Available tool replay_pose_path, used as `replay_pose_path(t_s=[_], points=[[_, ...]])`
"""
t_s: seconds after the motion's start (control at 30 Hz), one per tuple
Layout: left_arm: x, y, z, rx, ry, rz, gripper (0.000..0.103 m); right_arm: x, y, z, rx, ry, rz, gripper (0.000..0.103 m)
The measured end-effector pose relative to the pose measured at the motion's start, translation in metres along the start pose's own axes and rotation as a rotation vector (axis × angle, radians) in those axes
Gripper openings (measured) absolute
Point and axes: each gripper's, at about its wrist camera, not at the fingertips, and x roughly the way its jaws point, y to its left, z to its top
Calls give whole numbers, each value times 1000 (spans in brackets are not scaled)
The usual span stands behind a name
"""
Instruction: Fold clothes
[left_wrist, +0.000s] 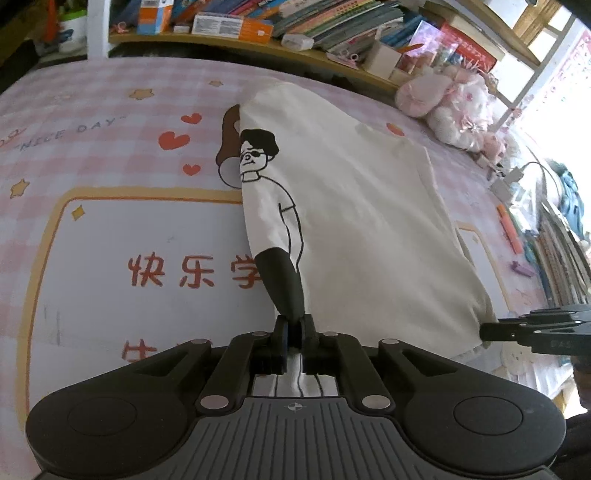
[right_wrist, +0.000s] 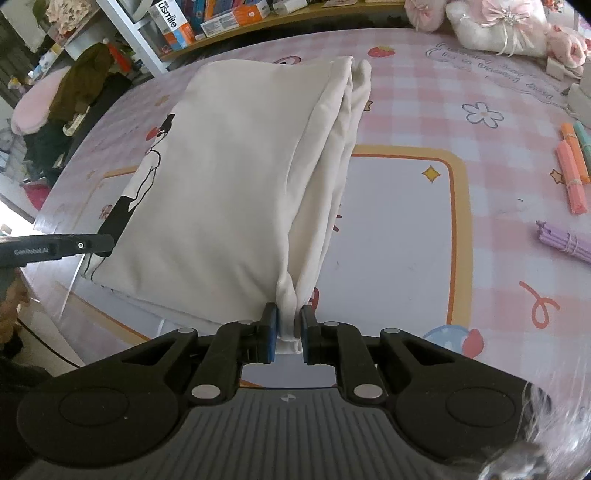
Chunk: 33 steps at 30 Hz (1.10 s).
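Note:
A cream-white T-shirt (left_wrist: 362, 206) with a black line drawing of a person in glasses lies folded lengthwise on the pink checked table mat (left_wrist: 110, 229). My left gripper (left_wrist: 293, 332) is shut on the shirt's near left corner, and the fabric bunches between its pads. My right gripper (right_wrist: 287, 328) is shut on the near right corner of the T-shirt (right_wrist: 229, 177), where several layers gather into a twist. Each gripper's tip shows at the edge of the other's view: the right one (left_wrist: 495, 330) and the left one (right_wrist: 99, 243).
Shelves of books and boxes (left_wrist: 258, 22) line the far side. Pink plush toys (left_wrist: 454, 107) sit at the far right corner. Bundles of orange and purple sticks (right_wrist: 570, 177) lie on the mat (right_wrist: 406, 229) right of the shirt. Cables and clutter (left_wrist: 517, 177) crowd the right edge.

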Motion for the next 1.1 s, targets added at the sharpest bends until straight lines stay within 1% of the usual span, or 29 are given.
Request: replay_pose_path(t_s=[0.07, 0.13, 0.2, 0.3, 0.37, 0.4, 0.47, 0.5, 0.53, 0.57, 0.6, 0.67, 0.73, 0.87, 0.93, 1.1], points=[[-2, 5, 4, 6, 12, -26, 11, 0, 0, -2, 10, -7, -4, 13], [-1, 9, 10, 19, 7, -31, 13, 0, 2, -2, 28, -10, -14, 13], [0, 16, 19, 19, -6, -38, 14, -2, 3, -3, 46, -13, -32, 14], [1, 26, 37, 14, -53, -69, 19, -3, 11, -5, 67, -23, -83, 16], [3, 33, 49, 10, -83, -90, 27, -3, 18, -5, 78, -29, -121, 18], [5, 36, 55, 5, -94, -96, 30, -3, 21, -5, 84, -31, -140, 21], [9, 43, 65, -5, -112, -109, 38, -3, 27, -5, 95, -37, -180, 24], [11, 46, 69, -12, -119, -110, 40, -3, 29, -6, 103, -39, -196, 25], [14, 50, 73, -21, -124, -113, 47, -3, 31, -6, 111, -42, -213, 25], [18, 55, 76, -30, -128, -114, 50, -2, 32, -7, 121, -45, -227, 26], [21, 59, 79, -39, -131, -115, 55, -2, 33, -8, 132, -48, -239, 28], [27, 68, 86, -54, -138, -118, 56, -3, 33, -9, 158, -56, -263, 31], [35, 77, 96, -76, -151, -119, 56, -3, 34, -12, 184, -72, -280, 31], [47, 91, 120, -118, -196, -145, 56, -2, 47, -15, 162, -91, -348, 31], [56, 95, 130, -129, -195, -166, 56, -1, 52, -15, 152, -90, -376, 30], [78, 100, 151, -132, -177, -213, 55, 0, 54, -15, 194, -91, -402, 30]])
